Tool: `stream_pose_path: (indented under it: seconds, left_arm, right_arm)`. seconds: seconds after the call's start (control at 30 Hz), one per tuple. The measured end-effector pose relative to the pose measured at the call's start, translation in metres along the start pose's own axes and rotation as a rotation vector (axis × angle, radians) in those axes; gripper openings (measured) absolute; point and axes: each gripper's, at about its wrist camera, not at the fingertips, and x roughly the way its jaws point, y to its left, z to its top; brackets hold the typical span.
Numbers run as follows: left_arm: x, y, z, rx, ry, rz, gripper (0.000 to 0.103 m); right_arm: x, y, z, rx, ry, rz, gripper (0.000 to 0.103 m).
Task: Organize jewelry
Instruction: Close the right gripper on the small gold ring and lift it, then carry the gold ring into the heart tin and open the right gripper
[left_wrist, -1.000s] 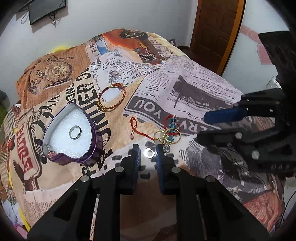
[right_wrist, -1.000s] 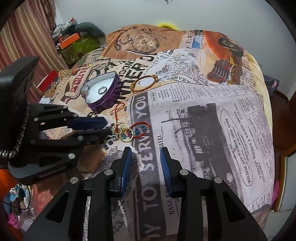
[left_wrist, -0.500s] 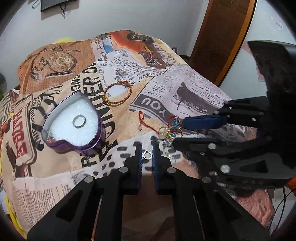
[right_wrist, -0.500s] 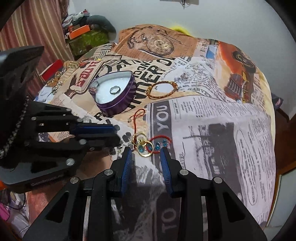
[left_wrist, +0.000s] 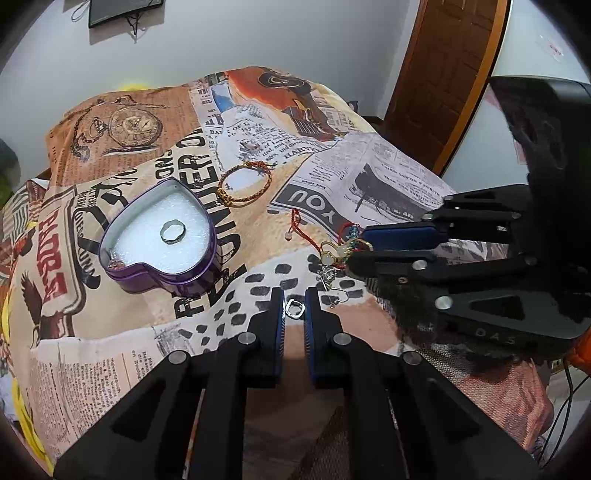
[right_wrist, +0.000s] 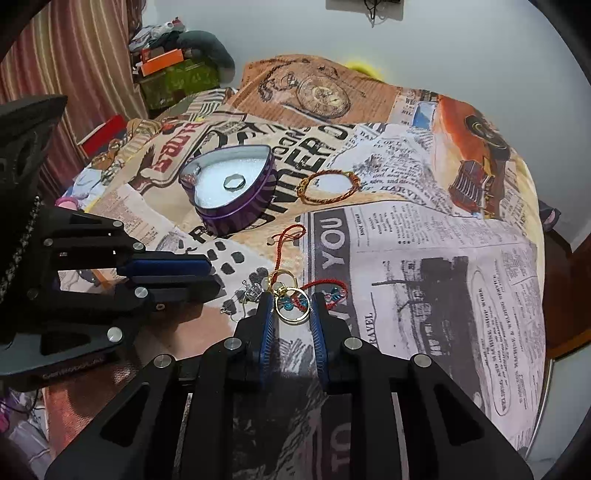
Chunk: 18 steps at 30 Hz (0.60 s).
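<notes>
A purple heart-shaped tin (left_wrist: 201, 275) (right_wrist: 255, 201) with white foam holds a silver ring (left_wrist: 172, 231) (right_wrist: 234, 182). My left gripper (left_wrist: 294, 307) is shut on a small silver ring (left_wrist: 295, 308), just above the cloth. My right gripper (right_wrist: 291, 308) is open around a gold hoop (right_wrist: 291, 306) lying in a tangle with red cord and blue beads (right_wrist: 334, 293). It also shows in the left wrist view (left_wrist: 352, 245). Silver earrings (left_wrist: 328, 275) lie between the grippers. A braided gold-red bracelet (left_wrist: 245, 182) (right_wrist: 328, 185) lies beyond the tin.
The patterned newsprint cloth (left_wrist: 369, 177) covers a table. A wooden door (left_wrist: 443, 74) stands at the back right. Boxes and a curtain (right_wrist: 166, 70) stand left of the table in the right wrist view.
My left gripper closed onto the small silver ring. My right gripper moved forward until its fingers straddle the gold hoop.
</notes>
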Motion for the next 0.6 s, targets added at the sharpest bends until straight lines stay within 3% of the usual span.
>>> stream_pose_path:
  seconds: [0.6]
  left_arm:
    - [-0.063,0.020,0.017,-0.032,-0.145,0.056,0.009]
  right_arm:
    - [-0.043,0.016,0.035,0.017,-0.149,0.000,0.018]
